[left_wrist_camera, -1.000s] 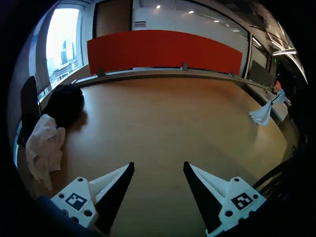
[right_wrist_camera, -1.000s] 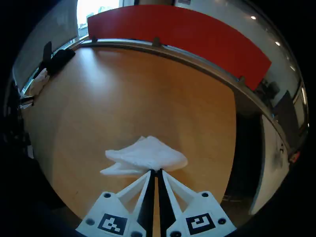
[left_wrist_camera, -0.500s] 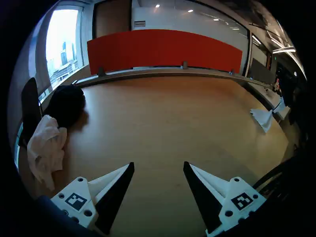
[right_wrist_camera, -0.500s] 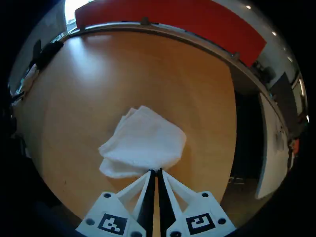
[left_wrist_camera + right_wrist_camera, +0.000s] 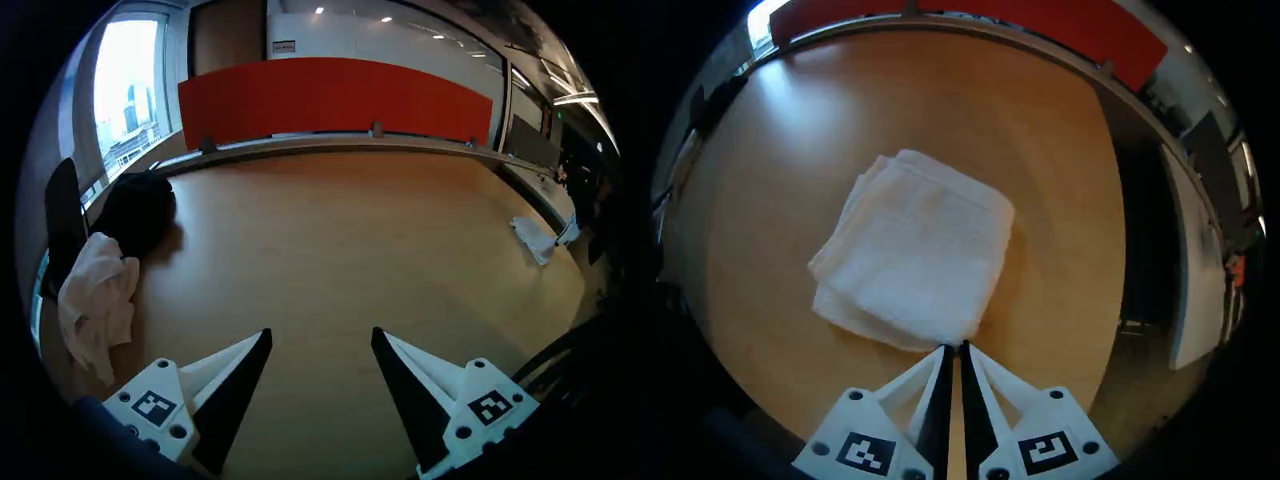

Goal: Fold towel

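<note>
On table (image 5: pixel 1040 160): right gripper (image 5: pixel 954 352) pinches folded towel (image 5: pixel 912 248) | left gripper (image 5: pixel 320 336) spread, bag (image 5: pixel 136 212) ahead

Daylight poured through the window (image 5: pixel 128 88), blown out white; ceiling lights (image 5: pixel 386 19) glinted above. The counter (image 5: pixel 816 96) carried soft glare; fisheye edges bent.

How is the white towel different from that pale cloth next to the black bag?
The towel is folded into a neat, flat square; the cloth is a crumpled heap. The towel has one corner at the tips of the right hand-held gripper; the cloth lies untouched beside the black bag. Both are pale fabric on the same table.
</note>
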